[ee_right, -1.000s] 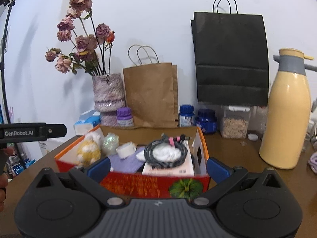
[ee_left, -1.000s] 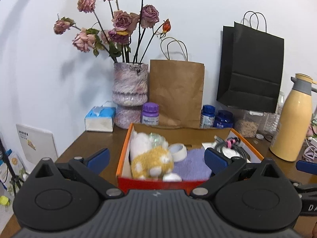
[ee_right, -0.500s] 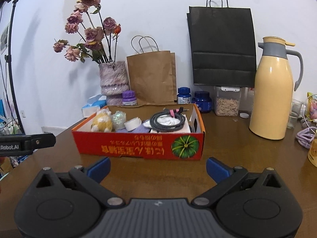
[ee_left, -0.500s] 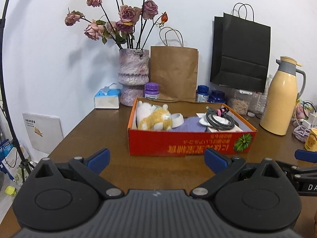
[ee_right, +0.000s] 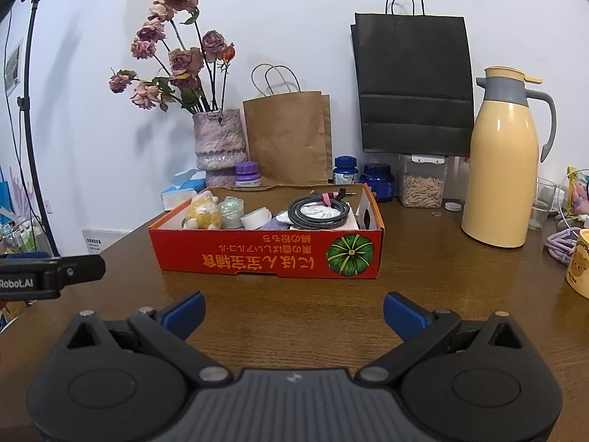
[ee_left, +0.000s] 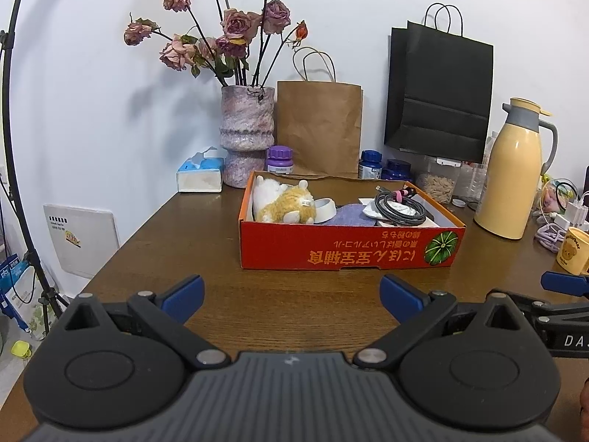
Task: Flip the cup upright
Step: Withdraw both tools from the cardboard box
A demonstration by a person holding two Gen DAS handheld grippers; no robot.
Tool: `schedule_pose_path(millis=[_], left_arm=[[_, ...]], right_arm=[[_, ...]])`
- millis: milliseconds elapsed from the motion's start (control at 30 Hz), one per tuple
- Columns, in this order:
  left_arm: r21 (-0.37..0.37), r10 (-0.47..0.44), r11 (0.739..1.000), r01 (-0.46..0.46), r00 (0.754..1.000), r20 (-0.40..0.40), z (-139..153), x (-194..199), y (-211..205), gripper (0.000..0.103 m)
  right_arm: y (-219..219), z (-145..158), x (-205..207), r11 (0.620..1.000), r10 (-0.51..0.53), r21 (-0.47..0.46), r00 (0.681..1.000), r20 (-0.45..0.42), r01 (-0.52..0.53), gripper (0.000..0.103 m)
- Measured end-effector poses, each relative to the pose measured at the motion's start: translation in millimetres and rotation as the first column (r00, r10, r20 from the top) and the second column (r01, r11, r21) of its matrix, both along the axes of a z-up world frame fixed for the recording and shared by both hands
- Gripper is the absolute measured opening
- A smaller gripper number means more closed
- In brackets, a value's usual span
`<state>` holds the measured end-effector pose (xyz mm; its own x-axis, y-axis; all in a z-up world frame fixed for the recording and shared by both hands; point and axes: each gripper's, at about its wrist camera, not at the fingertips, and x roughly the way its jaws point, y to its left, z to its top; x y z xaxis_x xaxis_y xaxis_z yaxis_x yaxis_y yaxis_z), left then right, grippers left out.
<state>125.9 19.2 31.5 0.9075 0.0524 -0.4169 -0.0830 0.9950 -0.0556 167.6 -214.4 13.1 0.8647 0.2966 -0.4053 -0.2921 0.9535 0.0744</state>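
The left gripper (ee_left: 291, 291) is held low over the brown wooden table (ee_left: 184, 243), and its two blue-tipped fingers (ee_left: 184, 292) stand wide apart with nothing between them. The right gripper (ee_right: 292, 307) is in the same state: its fingers are spread, and only bare table shows in the gap.

The landmark is the red cardboard box (ee_right: 268, 258) with a green pumpkin picture, which stands in the middle of the table, in front of both grippers and apart from them. Inside the box lie a yellow and white plush toy (ee_left: 285, 204), a roll of white tape (ee_right: 256, 218) and a coiled dark cable (ee_right: 318, 213).

The yellow cup (ee_right: 578, 261) with a bear picture stands well to the right of the box, at the edge of both views. Only a part of it is visible, with the bear print the right way up. Behind the box's right end stands a yellow thermos jug (ee_right: 502, 158), and behind its left end a vase (ee_left: 247, 132) with dried roses.
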Motion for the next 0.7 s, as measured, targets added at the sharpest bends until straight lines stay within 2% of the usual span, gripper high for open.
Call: schedule_pose_path(millis=[700], left_arm=[[0.002, -0.007, 1.0, 0.007, 1.0, -0.006, -1.2, -5.4, -3.4, 0.103]], right_arm=[[-0.1, 0.1, -3.3, 1.0, -0.002, 0.004, 1.0, 0.0, 0.002, 0.103]])
